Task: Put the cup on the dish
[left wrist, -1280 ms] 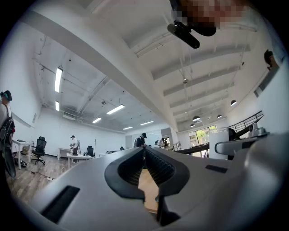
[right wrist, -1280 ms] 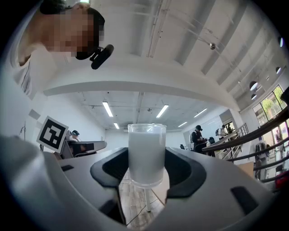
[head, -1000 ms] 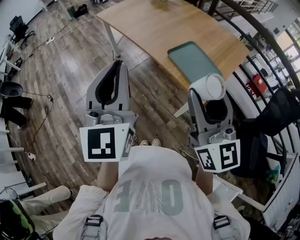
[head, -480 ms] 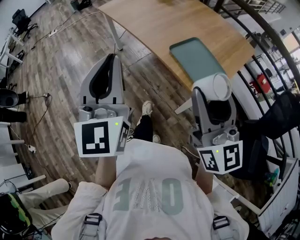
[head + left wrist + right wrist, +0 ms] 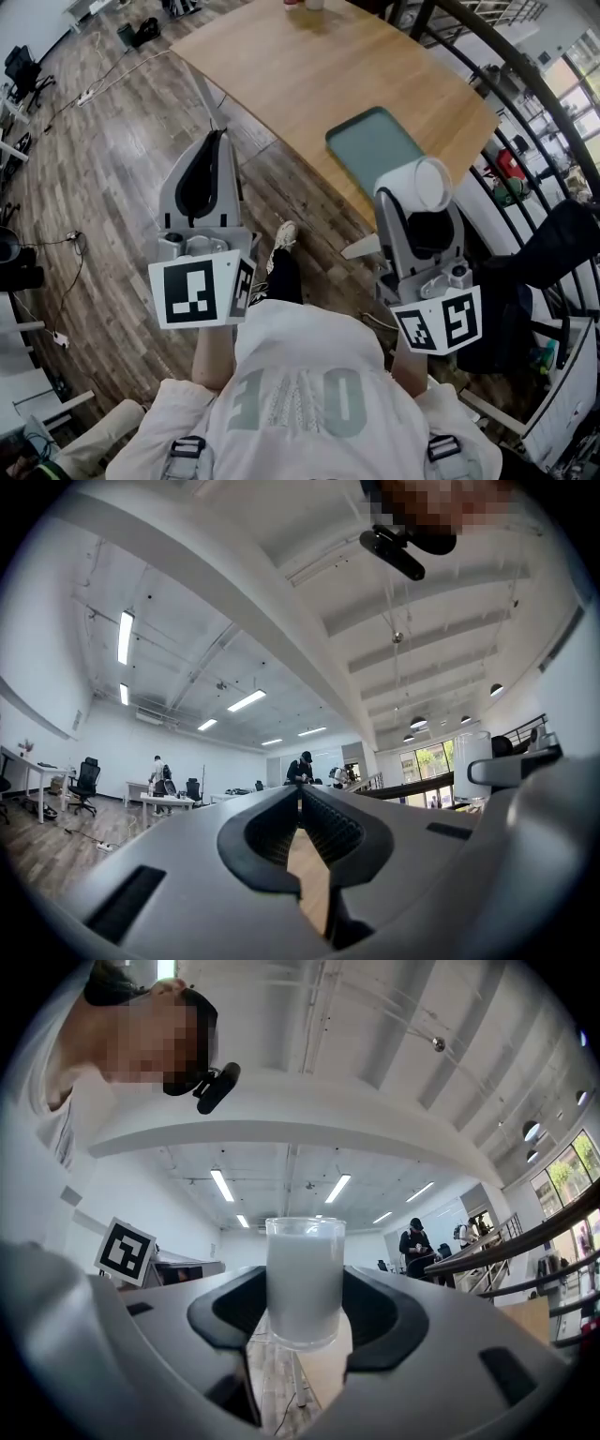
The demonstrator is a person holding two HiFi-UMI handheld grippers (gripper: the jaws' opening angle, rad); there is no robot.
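- Wooden floor [image 5: 103,187]: is stretching along the left side, with cables trailing across it.
- Left gripper [image 5: 217,141]: is hanging above the floor, short of the table. Its jaws are resting closed tip to tip and are gripping nothing. Its marker cube [image 5: 200,292] is facing the camera.
- Shoe [image 5: 286,234]: is stepping forward on the floor between the two grippers.
- Table [image 5: 309,66]: is standing ahead, its light wood top mostly bare.
- Dish [image 5: 375,145]: green and rectangular, it is lying flat on the table near the closest edge, with nothing on it.
- Cup [image 5: 418,181]: white and cylindrical, it is being held in the air just beside the dish's near end, not touching the dish.
- Right gripper [image 5: 412,199]: is clamping the cup between its two jaws, one pad pressing each side.
- Railing [image 5: 525,84]: dark, it is curving along the right side behind the table.
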